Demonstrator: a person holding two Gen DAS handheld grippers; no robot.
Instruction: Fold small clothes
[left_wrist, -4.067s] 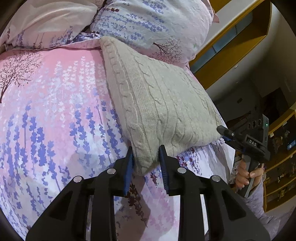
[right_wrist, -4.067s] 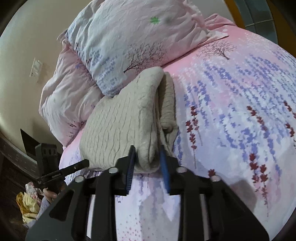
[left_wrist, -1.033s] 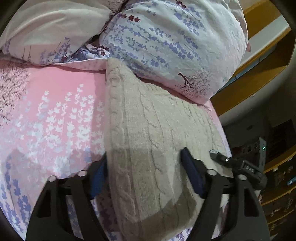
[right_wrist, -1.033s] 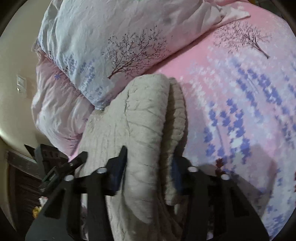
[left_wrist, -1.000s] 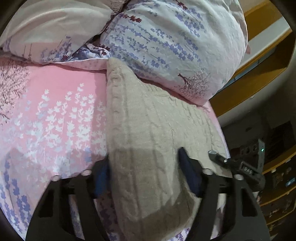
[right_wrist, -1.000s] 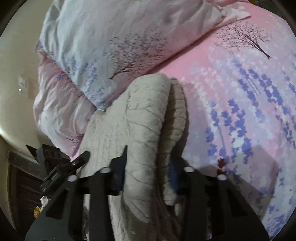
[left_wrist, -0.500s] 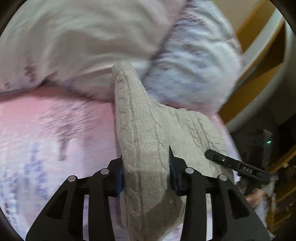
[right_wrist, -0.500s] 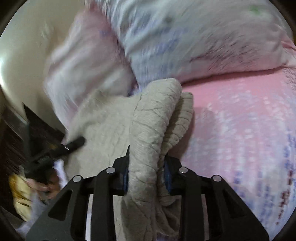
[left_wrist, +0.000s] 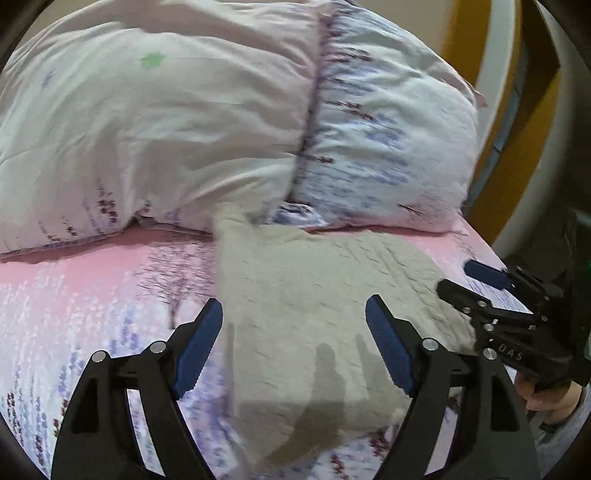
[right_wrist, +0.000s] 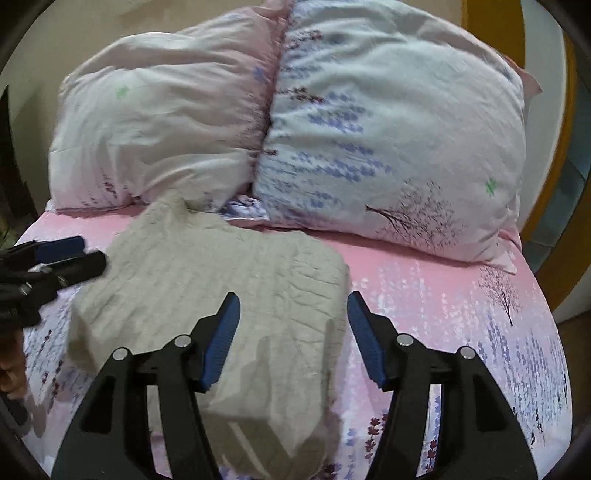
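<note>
A folded beige cable-knit sweater (left_wrist: 314, 314) (right_wrist: 221, 288) lies flat on the pink flowered bedsheet (left_wrist: 92, 295) (right_wrist: 461, 314), its far corner against the pillows. My left gripper (left_wrist: 293, 343) hovers above the sweater's near-left part, jaws opening, pads clear of the knit. My right gripper (right_wrist: 293, 332) hangs over the sweater's right edge, jaws also opening, nothing pressed between them. Each gripper shows in the other's view: the right gripper (left_wrist: 491, 295) at the sweater's right edge, the left gripper (right_wrist: 55, 262) at its left edge.
Two large flowered pillows (left_wrist: 184, 110) (right_wrist: 388, 147) stand propped at the head of the bed behind the sweater. A yellow wooden frame (left_wrist: 509, 92) rises at the right. A hand (left_wrist: 546, 398) grips the right gripper's handle near the bed's edge.
Both grippers held upright folds of the sweater half a second ago; now both have let go, opened wide and pulled back and up, and the sweater lies flat on the sheet.
</note>
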